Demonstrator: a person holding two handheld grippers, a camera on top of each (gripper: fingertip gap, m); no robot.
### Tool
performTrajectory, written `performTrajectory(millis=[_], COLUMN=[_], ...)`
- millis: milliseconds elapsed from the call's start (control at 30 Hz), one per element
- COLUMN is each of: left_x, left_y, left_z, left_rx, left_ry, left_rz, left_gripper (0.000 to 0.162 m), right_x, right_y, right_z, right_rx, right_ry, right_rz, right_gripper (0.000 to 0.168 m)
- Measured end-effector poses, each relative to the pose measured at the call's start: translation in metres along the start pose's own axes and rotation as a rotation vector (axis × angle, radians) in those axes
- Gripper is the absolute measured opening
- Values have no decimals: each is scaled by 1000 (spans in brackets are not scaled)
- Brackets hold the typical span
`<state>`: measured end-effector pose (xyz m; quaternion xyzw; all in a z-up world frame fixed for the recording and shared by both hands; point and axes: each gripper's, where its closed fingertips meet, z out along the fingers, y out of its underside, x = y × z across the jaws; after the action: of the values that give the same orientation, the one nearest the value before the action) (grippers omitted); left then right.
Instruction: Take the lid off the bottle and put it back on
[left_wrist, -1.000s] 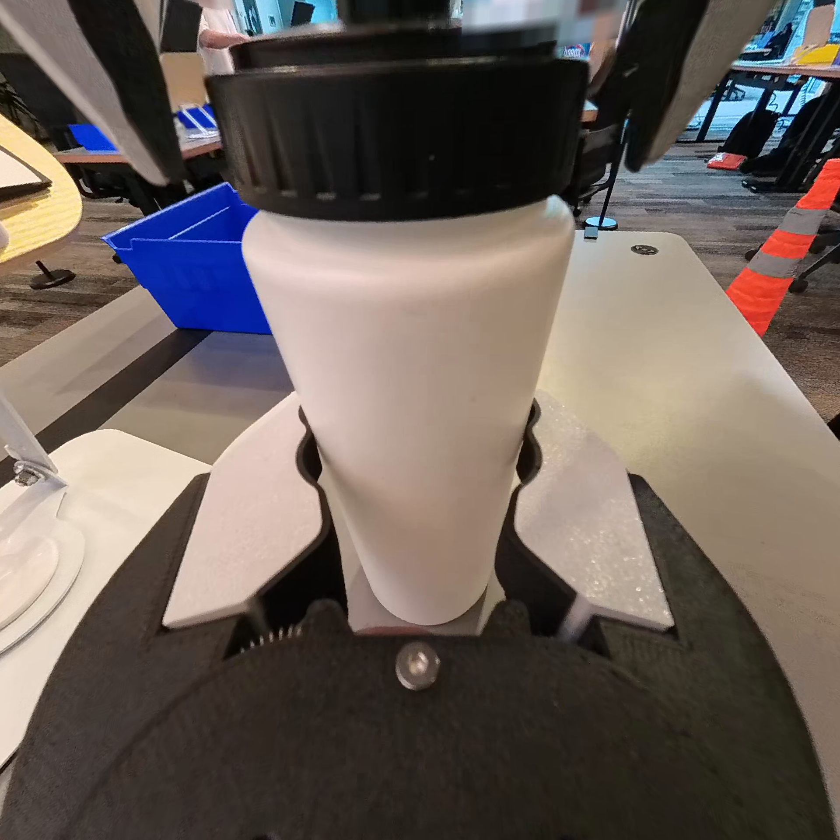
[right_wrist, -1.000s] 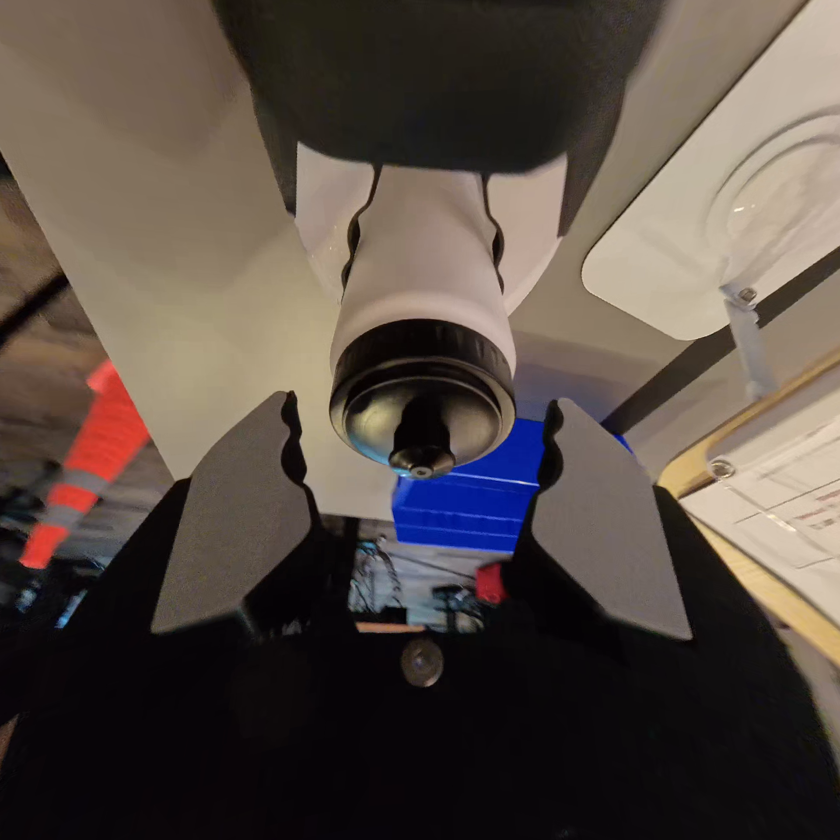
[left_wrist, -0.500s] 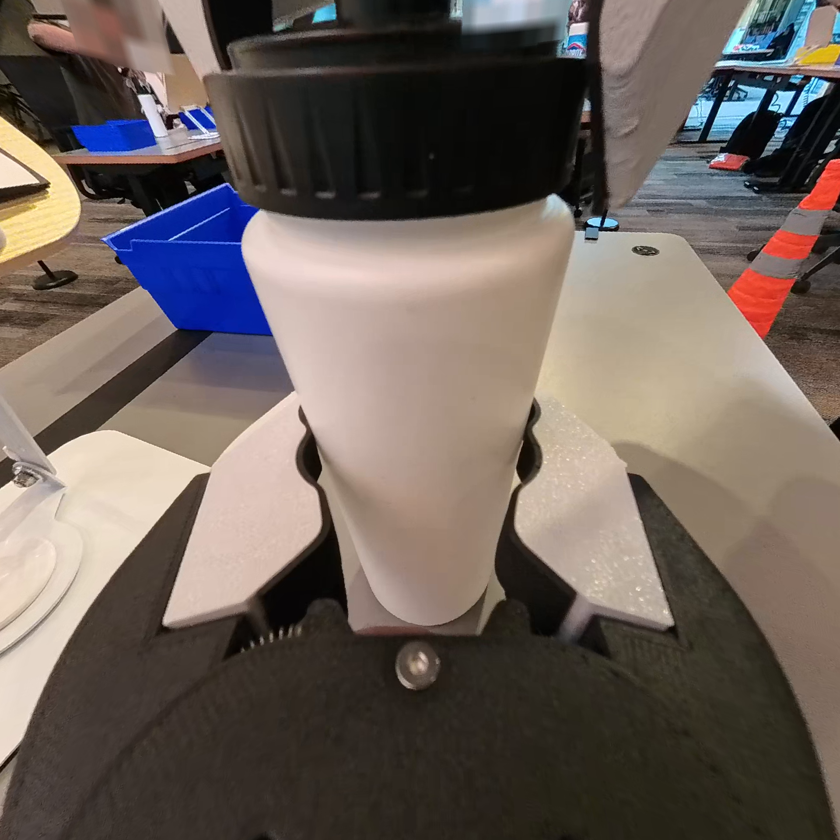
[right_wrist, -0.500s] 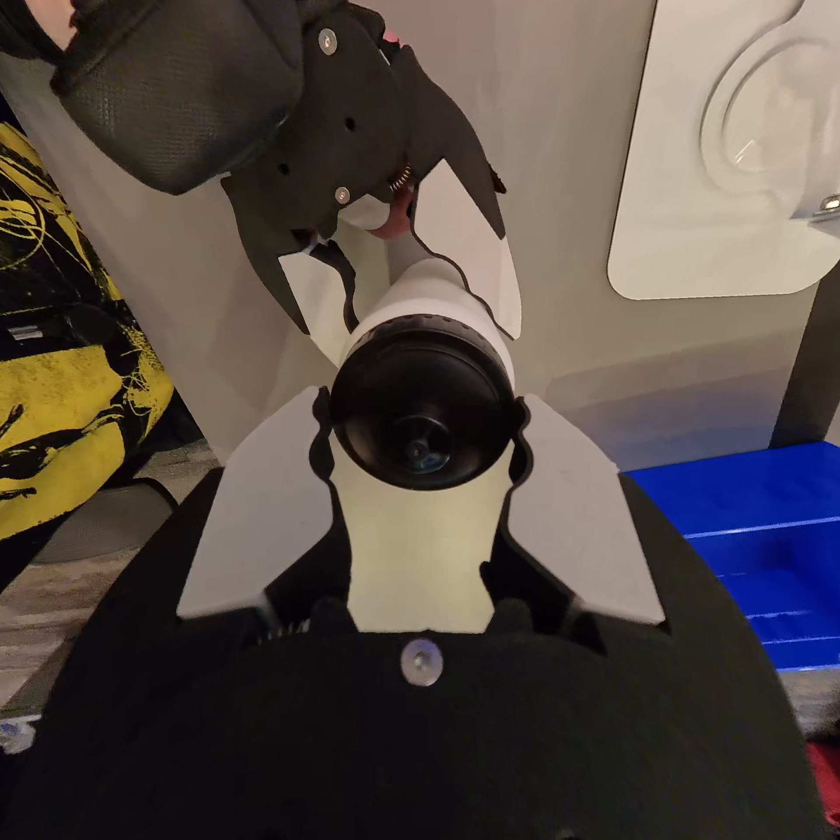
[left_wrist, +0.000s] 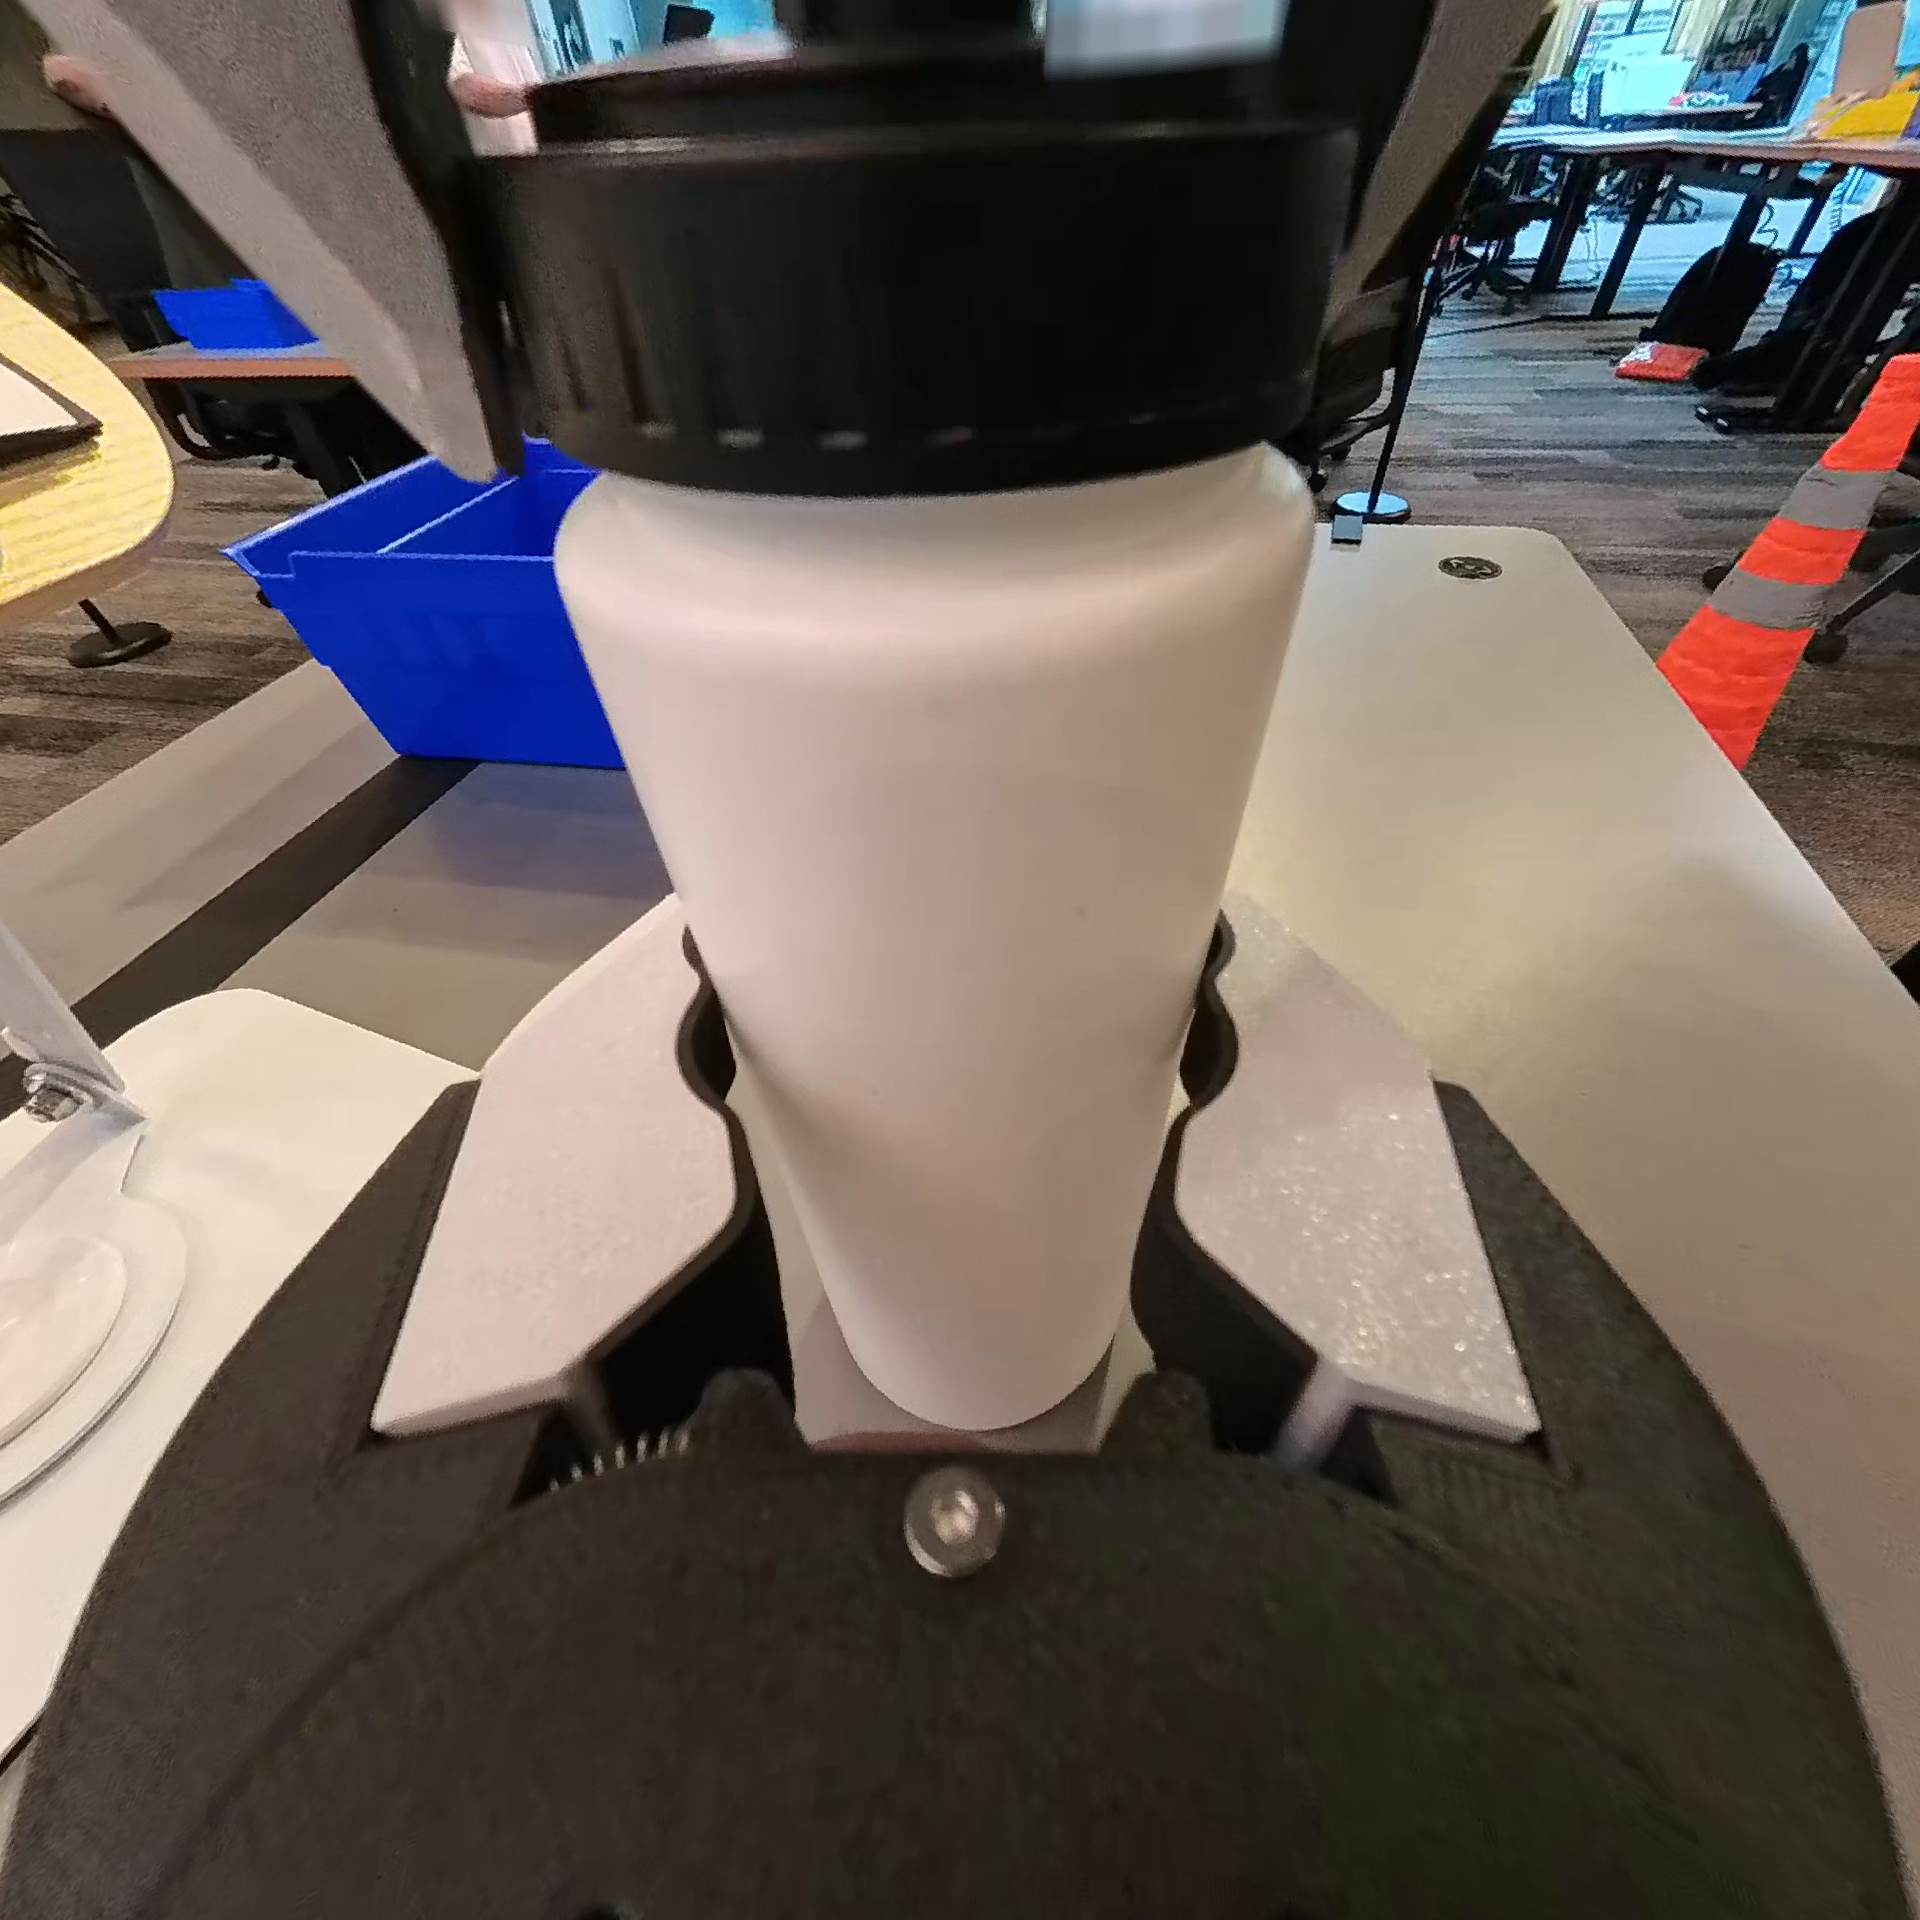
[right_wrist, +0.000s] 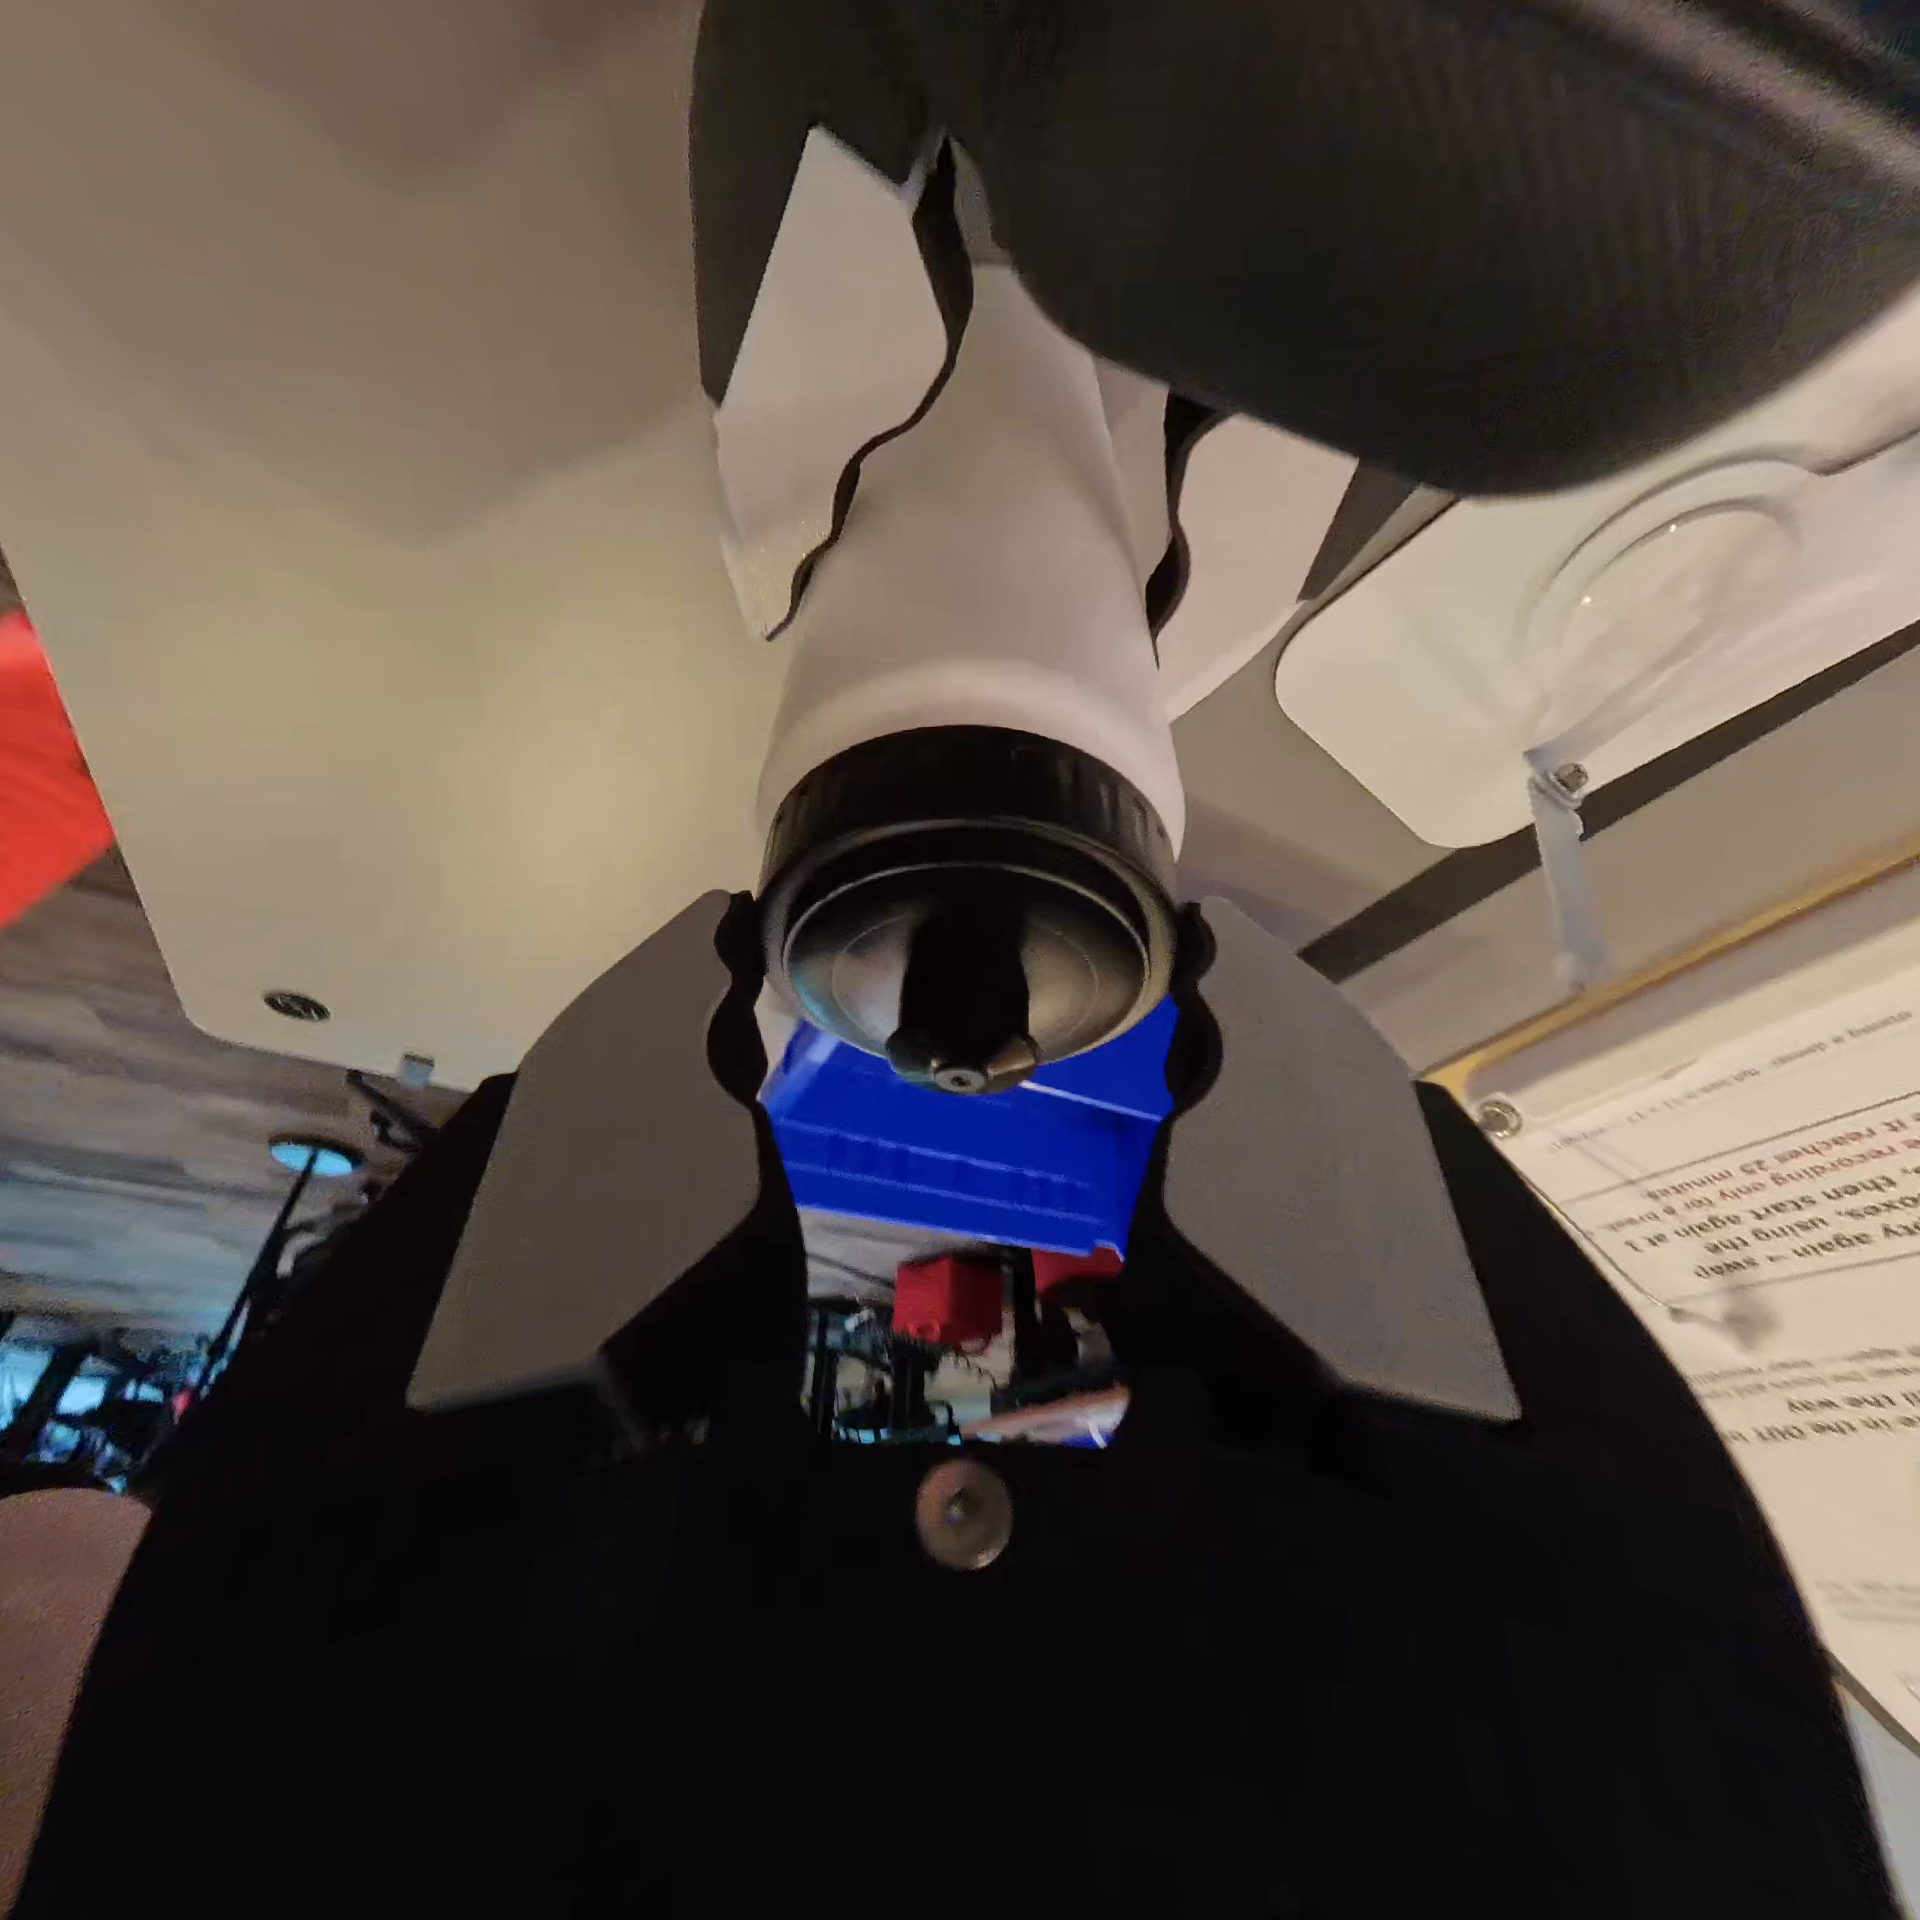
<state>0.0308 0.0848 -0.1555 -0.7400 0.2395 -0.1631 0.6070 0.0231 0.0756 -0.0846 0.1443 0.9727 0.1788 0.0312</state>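
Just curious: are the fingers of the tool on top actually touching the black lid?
Touching. The right wrist view shows the right gripper with both fingers pressed against the rim of the black lid, no gap visible.

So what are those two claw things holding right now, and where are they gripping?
The left gripper clamps the white bottle around its lower body. The right gripper closes on the rim of the black lid, which sits on the bottle.

The left tongs (left_wrist: 956, 1049) are showing a rough black printed body with a silver screw (left_wrist: 954, 1536) at its centre and a small coiled spring (left_wrist: 636, 1446) just left of that screw. Pale grey plates with wavy black inner edges are covering both fingers (left_wrist: 582, 1174). The right tongs (right_wrist: 966, 997) are wearing the same black shell, with a matching screw (right_wrist: 963, 1511) at its centre and dark grey finger plates (right_wrist: 592, 1195) above it.
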Motion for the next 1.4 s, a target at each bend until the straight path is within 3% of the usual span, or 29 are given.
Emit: performTrajectory(millis=[133,200,333,400,533,567,800,1167,1300,1400], left_x=[-1,-1,0,0,0,0,1,-2,-1,-1], left_y=[0,0,0,0,0,0,0,1,0,0], left_z=[0,0,-1,0,0,0,0,-2,-1,-1], left_rx=[4,3,4,5,6,5,3,8,7,7], left_ry=[3,3,2,2,3,2,3,7,7,6], left_rz=[-7,-7,-7,-7,-8,-8,-3,-16,-11,-10], left_gripper=[86,86,86,86,86,86,86,86,86,86], right_x=[1,1,4,3,-1,-2,-4,4,4,6], right_y=[-2,-5,-4,-2,-14,-15,-12,1,-1,-1], right_z=[1,1,-4,-4,-3,-1,0,1,1,1], right_rx=[-13,39,198,271,451,464,368,-66,-61,48], right_ry=[-2,-24,-41,-69,-196,-211,-158,-31,-4,-37], right_rz=[52,141,372,488,667,687,513,-99,-41,143], right_gripper=[79,101,103,102,76,77,77,77,77,94])
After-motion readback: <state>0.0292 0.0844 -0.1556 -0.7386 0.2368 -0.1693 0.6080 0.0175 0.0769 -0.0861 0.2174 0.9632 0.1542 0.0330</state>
